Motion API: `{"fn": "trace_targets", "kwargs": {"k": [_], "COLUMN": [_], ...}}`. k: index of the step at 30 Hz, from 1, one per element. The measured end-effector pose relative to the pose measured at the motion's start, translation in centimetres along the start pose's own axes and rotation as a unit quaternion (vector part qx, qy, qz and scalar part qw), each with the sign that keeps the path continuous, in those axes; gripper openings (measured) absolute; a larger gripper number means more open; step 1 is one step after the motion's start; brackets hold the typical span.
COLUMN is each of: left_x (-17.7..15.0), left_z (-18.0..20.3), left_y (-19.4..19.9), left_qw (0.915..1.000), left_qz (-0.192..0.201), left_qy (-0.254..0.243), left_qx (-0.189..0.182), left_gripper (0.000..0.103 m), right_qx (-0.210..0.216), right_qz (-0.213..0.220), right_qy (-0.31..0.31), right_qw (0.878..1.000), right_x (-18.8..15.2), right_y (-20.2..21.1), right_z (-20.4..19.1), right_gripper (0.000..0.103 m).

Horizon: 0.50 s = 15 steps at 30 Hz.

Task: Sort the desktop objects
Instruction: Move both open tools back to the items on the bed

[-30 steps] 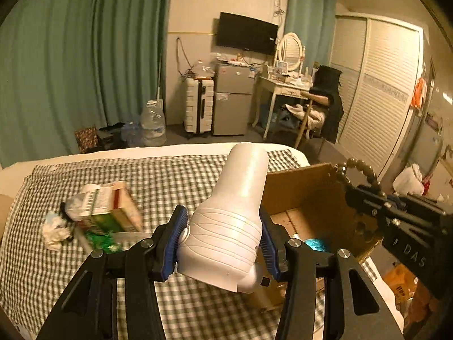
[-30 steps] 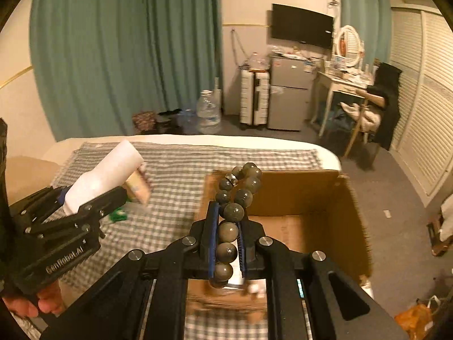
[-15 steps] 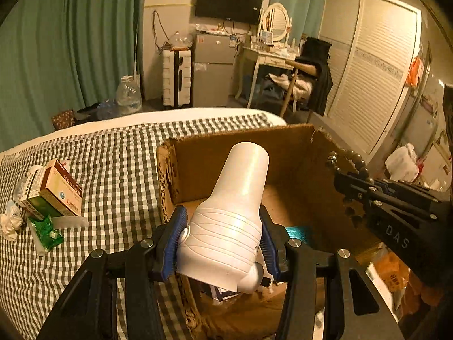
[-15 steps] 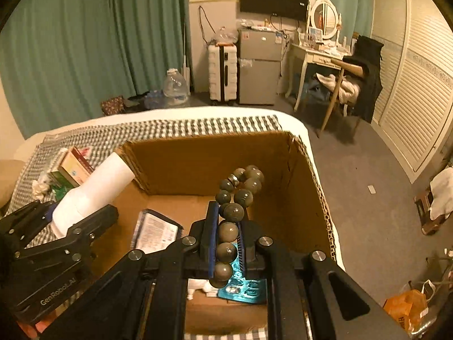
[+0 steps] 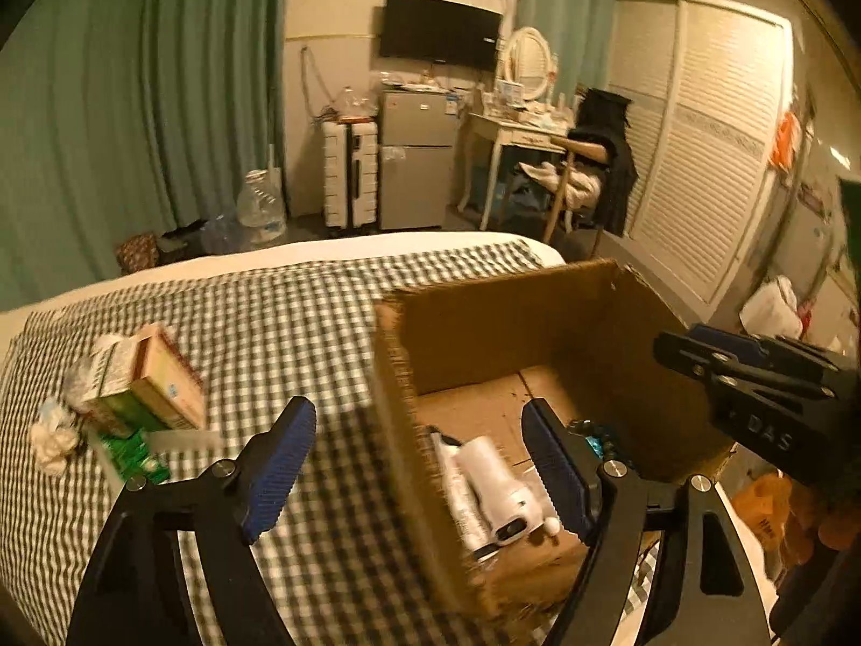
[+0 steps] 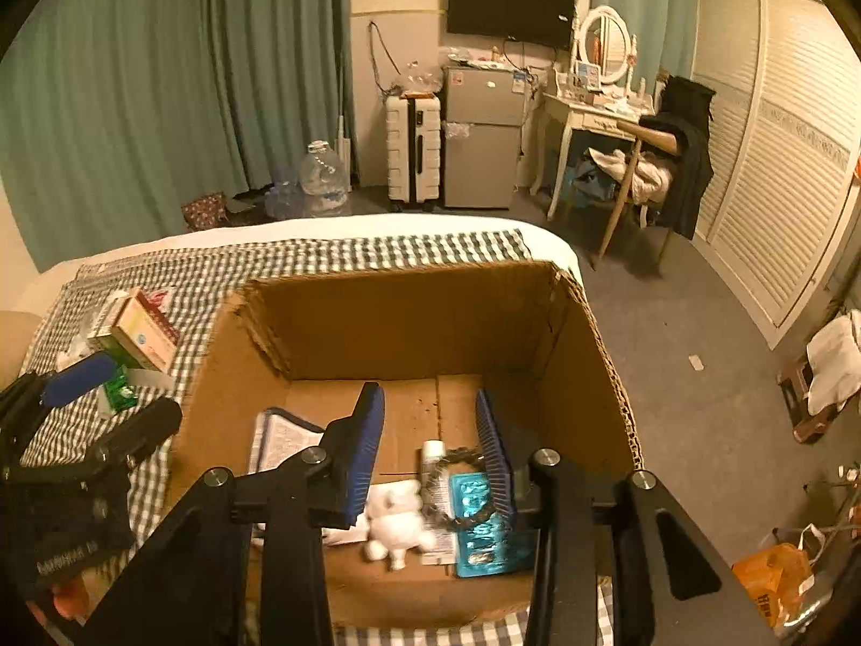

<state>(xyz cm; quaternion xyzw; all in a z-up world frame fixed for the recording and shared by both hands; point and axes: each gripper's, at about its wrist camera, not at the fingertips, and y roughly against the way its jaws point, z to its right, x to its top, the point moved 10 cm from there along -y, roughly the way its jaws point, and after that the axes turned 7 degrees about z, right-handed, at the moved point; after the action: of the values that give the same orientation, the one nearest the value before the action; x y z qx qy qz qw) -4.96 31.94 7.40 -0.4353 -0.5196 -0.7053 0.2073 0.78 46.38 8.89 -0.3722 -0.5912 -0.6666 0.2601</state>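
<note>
Checked cloth [image 5: 301,323] covers the bed; the cardboard box [image 6: 592,323] sits at its right edge. Inside the box on the floor: white bottle [image 5: 498,476], blue blister pack [image 6: 476,522], bead bracelet [image 6: 457,455], small white toy [image 6: 395,530]. Cartons [image 5: 142,377], a green packet [image 5: 132,455] and a tissue wad [image 5: 51,439] lie unsorted near the cloth's left edge.

Left gripper [image 5: 417,463]: jaws opening wide, nothing between them. Right gripper [image 6: 430,444]: jaws opening, empty, over the box.

Judgement: release step. Lift both clear of the box walls before swinging left; take the cartons across their narrow faces.
</note>
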Motion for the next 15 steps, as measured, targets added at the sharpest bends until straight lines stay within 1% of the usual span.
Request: {"fn": "trace_targets", "kwargs": {"k": [2, 4, 7, 8, 11, 12, 13, 15], "left_x": [0.3, 0.8, 1.8, 2.3, 2.9, 2.9, 2.9, 2.4], "left_z": [-1.7, -3.5, -7.6, -9.2, -14.4, -15.7, -17.3, -21.0], "left_y": [1.0, 2.0, 4.1, 4.8, 7.4, 8.0, 8.8, 10.1], "left_qw": [0.9999, 0.9995, 0.9975, 0.9966, 0.9933, 0.9924, 0.9910, 0.9875], "left_qz": [0.004, 0.009, 0.022, 0.026, 0.041, 0.045, 0.049, 0.057], "left_qy": [0.006, -0.006, -0.018, -0.016, -0.006, -0.004, -0.002, 0.007], "left_qx": [0.012, 0.031, 0.065, 0.076, 0.107, 0.115, 0.124, 0.147], "left_gripper": [0.082, 0.082, 0.082, 0.082, 0.083, 0.086, 0.092, 0.095], "right_qx": [0.006, 0.012, 0.027, 0.035, 0.052, 0.060, 0.072, 0.086], "right_qz": [0.006, 0.011, 0.021, 0.023, 0.031, 0.034, 0.037, 0.043], "right_qy": [0.006, 0.014, 0.019, 0.019, 0.017, 0.016, 0.015, 0.015], "right_qw": [1.000, 1.000, 0.999, 0.999, 0.998, 0.998, 0.997, 0.995], "right_x": [0.5, 1.0, 1.7, 1.9, 2.3, 2.4, 2.5, 2.7], "right_y": [1.0, 1.9, 3.1, 3.5, 4.2, 4.4, 4.6, 4.7], "right_z": [-1.3, -2.7, -5.3, -6.4, -9.2, -10.2, -11.6, -13.5], "right_gripper": [0.035, 0.035, 0.036, 0.037, 0.051, 0.055, 0.057, 0.065]}}
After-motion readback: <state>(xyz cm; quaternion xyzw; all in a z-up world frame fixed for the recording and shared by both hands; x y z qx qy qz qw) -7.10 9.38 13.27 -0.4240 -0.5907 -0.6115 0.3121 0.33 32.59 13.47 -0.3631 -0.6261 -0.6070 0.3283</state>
